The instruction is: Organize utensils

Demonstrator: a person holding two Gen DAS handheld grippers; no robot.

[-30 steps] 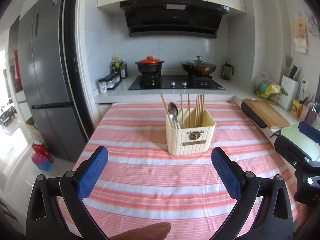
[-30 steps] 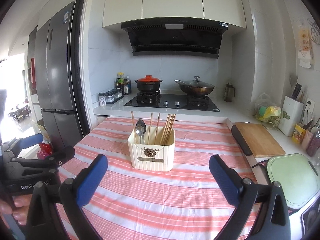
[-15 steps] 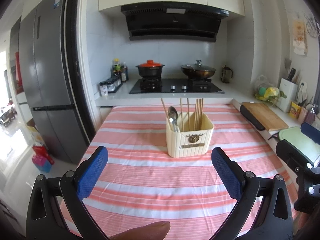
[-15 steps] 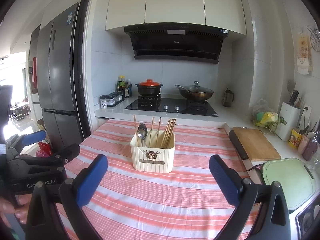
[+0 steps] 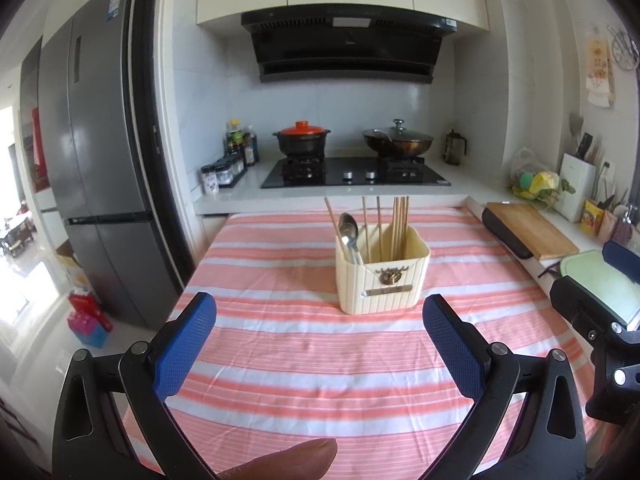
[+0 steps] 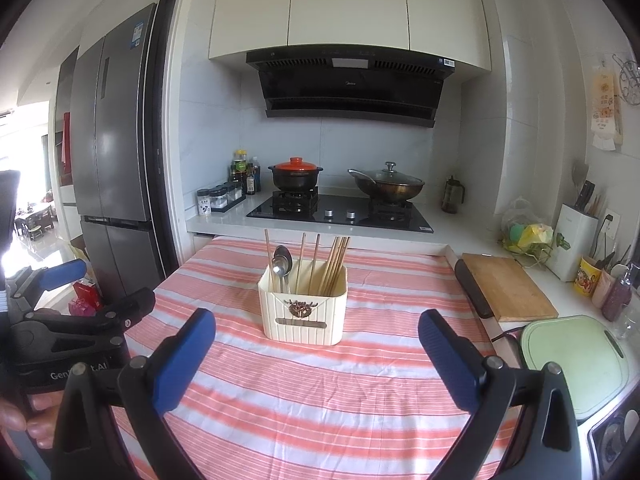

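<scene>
**Utensil holder sitting mid-table, both grippers empty**

Utensil holder (image 5: 382, 276) is a cream tub standing upright on the striped tablecloth (image 5: 320, 360), a bit toward the table's far edge by the stove counter. Chopsticks (image 5: 400, 220) and a spoon (image 5: 349, 228) stick up out of it. Left gripper (image 5: 320, 344) and right gripper (image 6: 316, 356) are both spread wide, holding nothing, hovering over the near edge, well short of the tub.

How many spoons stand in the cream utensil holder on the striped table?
2 spoons, I think: their bowls overlap, up, at the left side of the cream holder, left of the chopsticks. The holder's wall may hide more.
</scene>
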